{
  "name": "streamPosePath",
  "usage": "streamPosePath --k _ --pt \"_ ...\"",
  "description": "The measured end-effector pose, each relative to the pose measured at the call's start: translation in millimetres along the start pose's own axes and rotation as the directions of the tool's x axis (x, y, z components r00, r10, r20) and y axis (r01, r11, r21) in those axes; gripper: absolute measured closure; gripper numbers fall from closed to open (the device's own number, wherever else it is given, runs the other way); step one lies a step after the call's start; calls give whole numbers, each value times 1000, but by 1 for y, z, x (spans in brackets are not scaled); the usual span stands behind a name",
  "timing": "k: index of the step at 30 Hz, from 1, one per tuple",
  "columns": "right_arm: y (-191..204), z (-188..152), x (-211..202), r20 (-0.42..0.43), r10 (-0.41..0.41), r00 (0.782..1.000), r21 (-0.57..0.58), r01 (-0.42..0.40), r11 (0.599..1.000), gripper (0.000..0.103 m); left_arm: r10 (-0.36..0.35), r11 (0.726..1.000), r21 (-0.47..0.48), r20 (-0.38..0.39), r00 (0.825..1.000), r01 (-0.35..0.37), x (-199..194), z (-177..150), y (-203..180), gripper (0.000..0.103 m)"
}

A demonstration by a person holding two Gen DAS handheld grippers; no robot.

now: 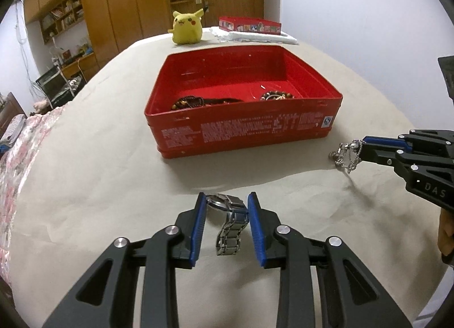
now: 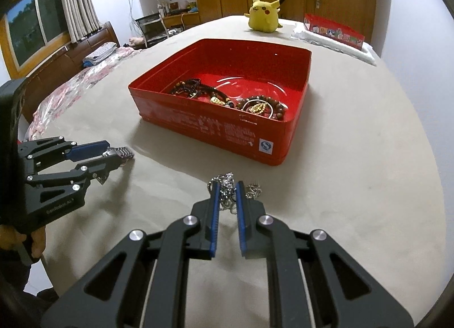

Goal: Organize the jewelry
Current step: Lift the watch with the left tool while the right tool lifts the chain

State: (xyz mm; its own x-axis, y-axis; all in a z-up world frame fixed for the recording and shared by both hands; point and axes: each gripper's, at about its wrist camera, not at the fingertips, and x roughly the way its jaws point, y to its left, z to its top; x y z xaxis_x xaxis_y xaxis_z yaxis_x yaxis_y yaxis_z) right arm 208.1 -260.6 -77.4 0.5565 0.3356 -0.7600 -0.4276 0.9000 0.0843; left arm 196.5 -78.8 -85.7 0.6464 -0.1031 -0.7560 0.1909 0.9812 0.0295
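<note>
A red tin box (image 1: 244, 132) (image 2: 215, 126) stands on the beige cloth and holds beaded bracelets (image 2: 264, 106) and dark bead necklaces (image 2: 195, 91). My left gripper (image 1: 227, 203) (image 2: 119, 155) is shut on a silver metal watch (image 1: 228, 225) (image 2: 120, 152), whose band hangs between the blue pads. My right gripper (image 2: 226, 189) (image 1: 360, 146) is shut on a silver ball chain (image 2: 227, 191) (image 1: 347, 155), which dangles just above the cloth to the right of the box.
A yellow Pikachu plush (image 1: 187, 27) (image 2: 264, 16) sits at the far edge. A red printed box (image 1: 249, 24) (image 2: 334, 30) lies on a folded white cloth (image 1: 255, 37) at the back right. A floral bed cover (image 1: 17, 163) lies to the left.
</note>
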Motion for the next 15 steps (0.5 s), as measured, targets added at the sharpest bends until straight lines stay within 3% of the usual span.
streamPosePath --k 15 --pt "11 8 -31 38 -10 999 -25 11 1000 94 -23 1000 12 48 999 23 -33 10 9 74"
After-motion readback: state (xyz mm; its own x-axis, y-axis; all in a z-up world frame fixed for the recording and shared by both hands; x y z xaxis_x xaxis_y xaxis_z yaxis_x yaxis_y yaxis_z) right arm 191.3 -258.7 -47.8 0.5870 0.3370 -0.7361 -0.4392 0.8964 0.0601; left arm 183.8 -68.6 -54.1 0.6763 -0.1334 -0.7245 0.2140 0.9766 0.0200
